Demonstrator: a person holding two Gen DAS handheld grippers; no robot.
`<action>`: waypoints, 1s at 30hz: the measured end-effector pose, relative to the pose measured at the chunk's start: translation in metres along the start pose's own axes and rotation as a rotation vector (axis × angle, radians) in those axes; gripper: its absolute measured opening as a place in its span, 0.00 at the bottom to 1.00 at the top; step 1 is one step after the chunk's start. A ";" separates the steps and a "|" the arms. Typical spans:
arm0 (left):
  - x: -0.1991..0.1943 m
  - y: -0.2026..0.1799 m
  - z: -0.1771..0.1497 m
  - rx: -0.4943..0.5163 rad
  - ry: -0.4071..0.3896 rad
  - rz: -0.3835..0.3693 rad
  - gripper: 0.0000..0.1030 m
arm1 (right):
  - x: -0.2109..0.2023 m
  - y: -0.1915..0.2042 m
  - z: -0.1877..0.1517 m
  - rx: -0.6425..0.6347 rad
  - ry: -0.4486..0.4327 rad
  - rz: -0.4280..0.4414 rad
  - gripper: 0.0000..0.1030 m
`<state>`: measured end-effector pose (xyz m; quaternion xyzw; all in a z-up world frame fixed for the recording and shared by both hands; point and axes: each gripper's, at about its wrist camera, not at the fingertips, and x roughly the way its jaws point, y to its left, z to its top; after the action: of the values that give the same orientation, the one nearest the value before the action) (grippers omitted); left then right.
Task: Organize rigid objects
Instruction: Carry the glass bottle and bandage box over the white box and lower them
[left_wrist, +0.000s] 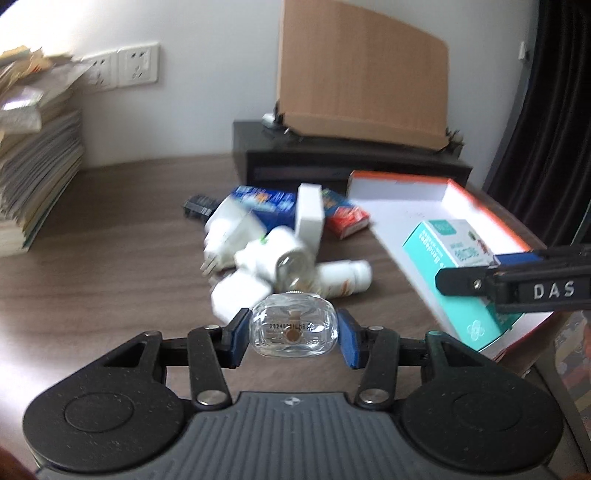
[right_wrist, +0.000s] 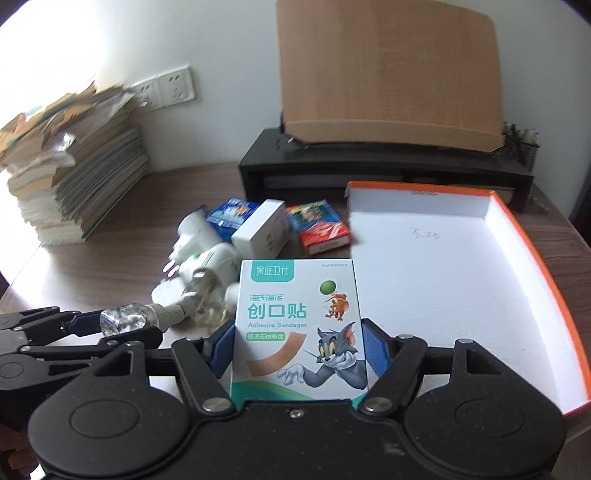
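The left gripper (left_wrist: 293, 334) has its jaws closed on a small clear glass bottle (left_wrist: 293, 334), the blue pads pressing its 2 sides and its screw neck pointing away from the jaws. Just beyond those jaws lies a heap on the brown table (left_wrist: 110, 229): white plug-in units (left_wrist: 236, 230), a white pill bottle (left_wrist: 345, 282), a white box (left_wrist: 309, 218), a blue box (left_wrist: 264, 205) and a red box (left_wrist: 345, 218).

The right gripper (right_wrist: 297, 349) has its jaws spread wide and clamped on a box of adhesive bandages (right_wrist: 297, 321), held upright with its printed front toward the camera. To the right of and beyond these jaws sits an orange-rimmed tray (right_wrist: 532, 240) with a white floor. To their left the glass bottle shows sideways in the left jaws.
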<state>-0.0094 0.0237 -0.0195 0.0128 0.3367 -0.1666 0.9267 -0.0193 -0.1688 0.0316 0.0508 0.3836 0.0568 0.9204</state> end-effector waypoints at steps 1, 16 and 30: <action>0.001 -0.004 0.005 0.007 -0.010 -0.015 0.48 | -0.003 -0.005 0.003 0.012 -0.012 -0.012 0.81; 0.061 -0.101 0.101 -0.011 -0.045 -0.172 0.48 | -0.029 -0.116 0.060 0.132 -0.150 -0.200 0.82; 0.134 -0.141 0.128 -0.088 0.013 -0.061 0.48 | 0.045 -0.182 0.085 0.114 -0.047 -0.109 0.82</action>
<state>0.1215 -0.1675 0.0081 -0.0374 0.3500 -0.1797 0.9186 0.0849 -0.3460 0.0351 0.0836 0.3665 -0.0168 0.9265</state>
